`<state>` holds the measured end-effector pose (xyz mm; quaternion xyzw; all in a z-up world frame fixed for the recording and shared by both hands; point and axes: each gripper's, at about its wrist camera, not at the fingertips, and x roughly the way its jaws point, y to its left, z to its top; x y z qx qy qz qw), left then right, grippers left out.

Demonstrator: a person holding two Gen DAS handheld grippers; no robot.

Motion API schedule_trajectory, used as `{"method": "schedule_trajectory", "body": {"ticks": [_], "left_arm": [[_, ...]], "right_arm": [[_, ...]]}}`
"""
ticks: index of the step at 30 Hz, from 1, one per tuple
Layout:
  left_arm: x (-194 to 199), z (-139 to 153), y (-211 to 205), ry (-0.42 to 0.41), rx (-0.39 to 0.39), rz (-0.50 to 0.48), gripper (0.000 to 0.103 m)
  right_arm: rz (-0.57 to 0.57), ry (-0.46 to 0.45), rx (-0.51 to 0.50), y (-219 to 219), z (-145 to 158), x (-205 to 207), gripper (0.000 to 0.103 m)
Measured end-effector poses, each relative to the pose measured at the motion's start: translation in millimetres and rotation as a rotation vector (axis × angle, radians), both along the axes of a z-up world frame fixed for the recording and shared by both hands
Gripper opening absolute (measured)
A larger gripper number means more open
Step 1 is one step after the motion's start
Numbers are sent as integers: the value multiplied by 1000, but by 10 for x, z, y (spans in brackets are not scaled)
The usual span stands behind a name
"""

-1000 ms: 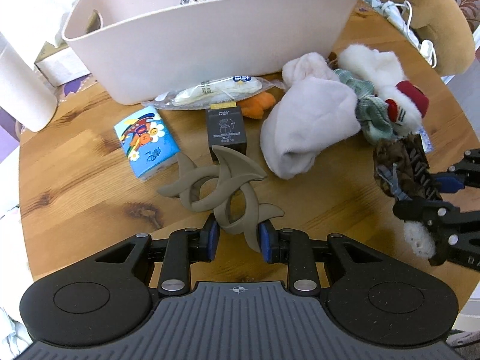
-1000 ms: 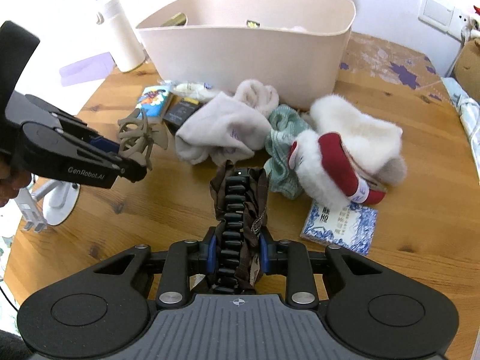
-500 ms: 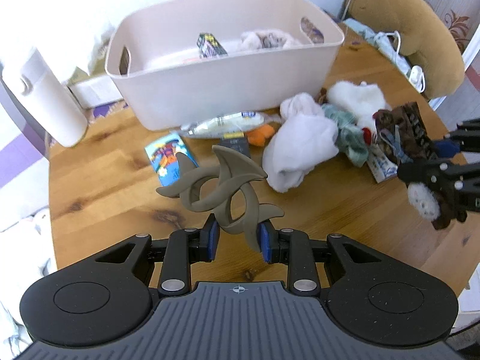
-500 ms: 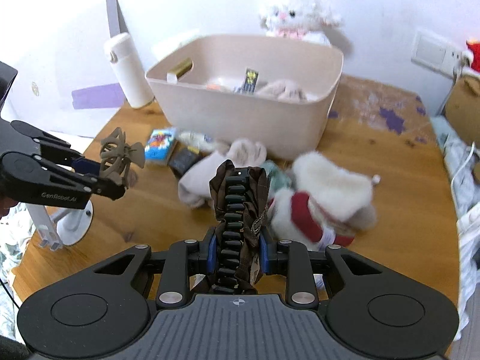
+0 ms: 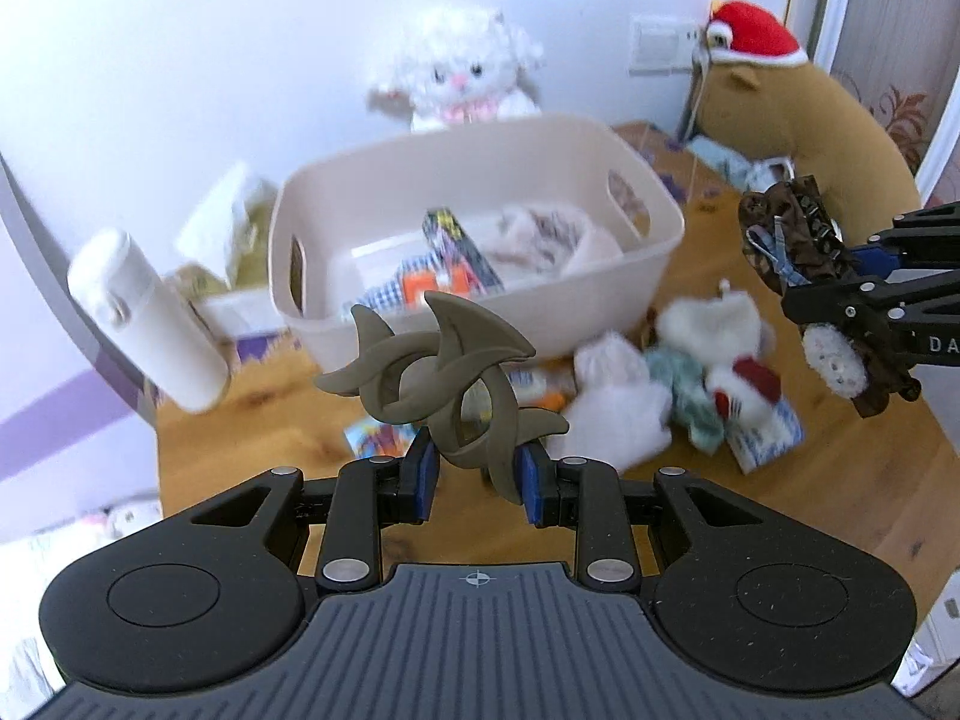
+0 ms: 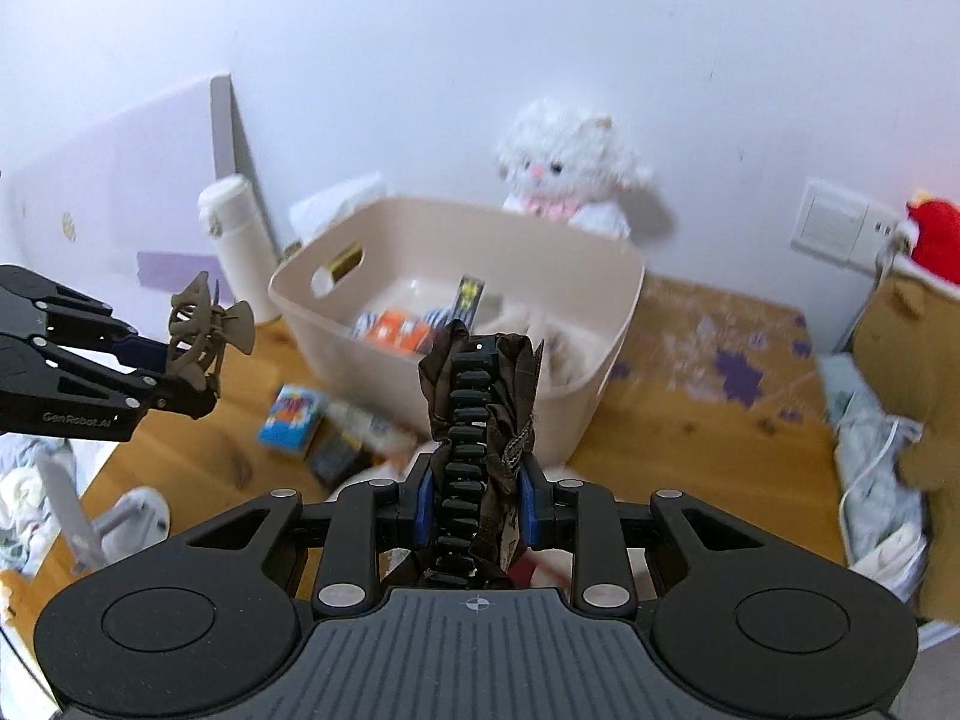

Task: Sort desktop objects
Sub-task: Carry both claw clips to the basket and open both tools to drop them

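My left gripper [image 5: 474, 471] is shut on a grey-brown claw hair clip [image 5: 441, 378] and holds it high above the table, in front of the beige bin [image 5: 606, 294]. The clip also shows in the right wrist view [image 6: 204, 330]. My right gripper [image 6: 474, 507] is shut on a dark brown hair clip with fabric [image 6: 480, 420], also held high, facing the bin [image 6: 606, 372]. That clip shows in the left wrist view [image 5: 792, 240] at the right. The bin holds several small packets and a cloth.
On the wooden table [image 5: 252, 420] below lie white socks [image 5: 618, 408], a teal sock [image 5: 690, 396], a blue packet [image 6: 294, 420] and a dark box [image 6: 336, 456]. A white bottle [image 5: 144, 318] stands left of the bin. A white plush [image 6: 564, 174] sits behind it, a brown plush [image 5: 798, 114] at right.
Both grippers have risen well above the table with their clips still held. The view now looks down into the bin from higher up.
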<state>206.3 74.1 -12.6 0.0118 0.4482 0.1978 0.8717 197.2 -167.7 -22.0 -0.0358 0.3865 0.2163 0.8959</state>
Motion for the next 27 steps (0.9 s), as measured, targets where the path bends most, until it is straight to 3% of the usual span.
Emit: {"method": "schedule_trajectory", "body": {"ticks": [10,14,27], "left_arm": [[401,358,245,-85,45,10,28],[610,408,414,-100,24,23,28],[1198,149,845,-41,-7,38,28]], "right_arm": [[-44,-73,8,-23,252,441,26],[-40,-98,-22,40,286,637,26],[-39,-97,-106,290,145,1403,26]]}}
